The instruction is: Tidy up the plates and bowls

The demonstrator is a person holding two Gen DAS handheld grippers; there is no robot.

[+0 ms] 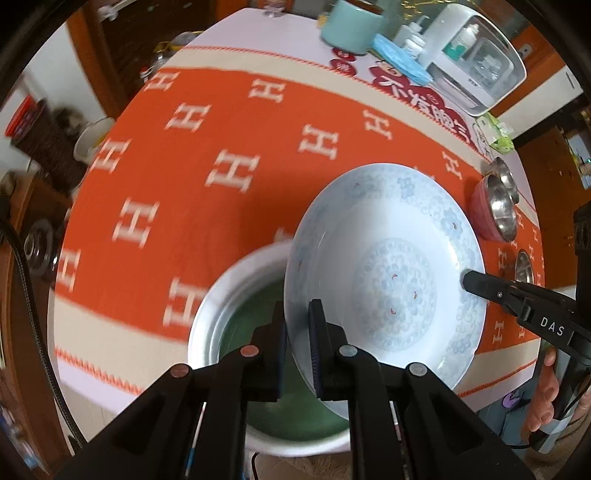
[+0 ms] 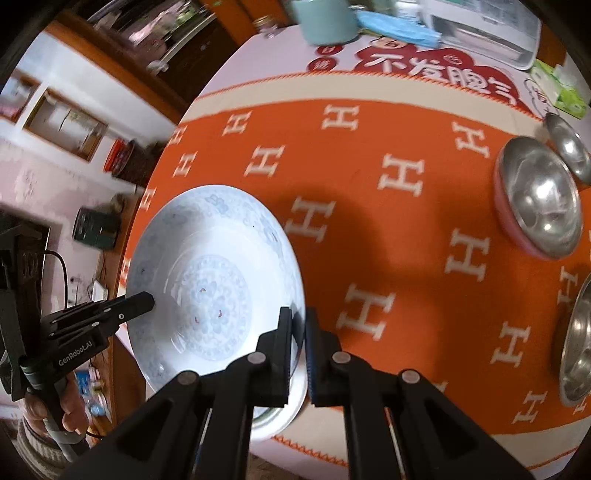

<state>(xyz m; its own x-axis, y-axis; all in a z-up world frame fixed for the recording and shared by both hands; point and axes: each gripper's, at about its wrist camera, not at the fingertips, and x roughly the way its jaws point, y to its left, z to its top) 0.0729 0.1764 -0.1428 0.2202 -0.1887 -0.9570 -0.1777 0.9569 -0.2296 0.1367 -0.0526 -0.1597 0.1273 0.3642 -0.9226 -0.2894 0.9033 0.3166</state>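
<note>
The table [image 1: 207, 122], draped in an orange cloth [image 2: 388, 229] patterned with pale H letters, fills both wrist views, and its surface is smeared with blur while the carried dish stays sharp. Above the cloth, a white plate with a faint blue floral pattern [image 1: 384, 258] is held off the table, tilted, between the two tools. The left gripper [image 1: 297, 332] points steeply downward, its jaws clamped on the plate's near rim, one pad inside the dish and one beneath it. The right gripper [image 2: 298, 339] points down just as steeply and is clamped on the opposite rim of the same plate [image 2: 207, 266], one finger on each face of the edge. Each tool shows in the other's camera as a dark finger reaching onto the plate's border, with part of a person's hand [image 1: 546, 387] wrapped round the handle. Directly under the carried plate, at the table's near edge, sits a white dish with a green centre [image 1: 240, 314], partly hidden by the left fingers. Toward the far right side of the cloth stand metal bowls [image 2: 539, 199], one nested in a pink rim, well apart from the plate. At the far end are a pale green mug [image 1: 351, 26] and a white appliance [image 1: 476, 59].
</note>
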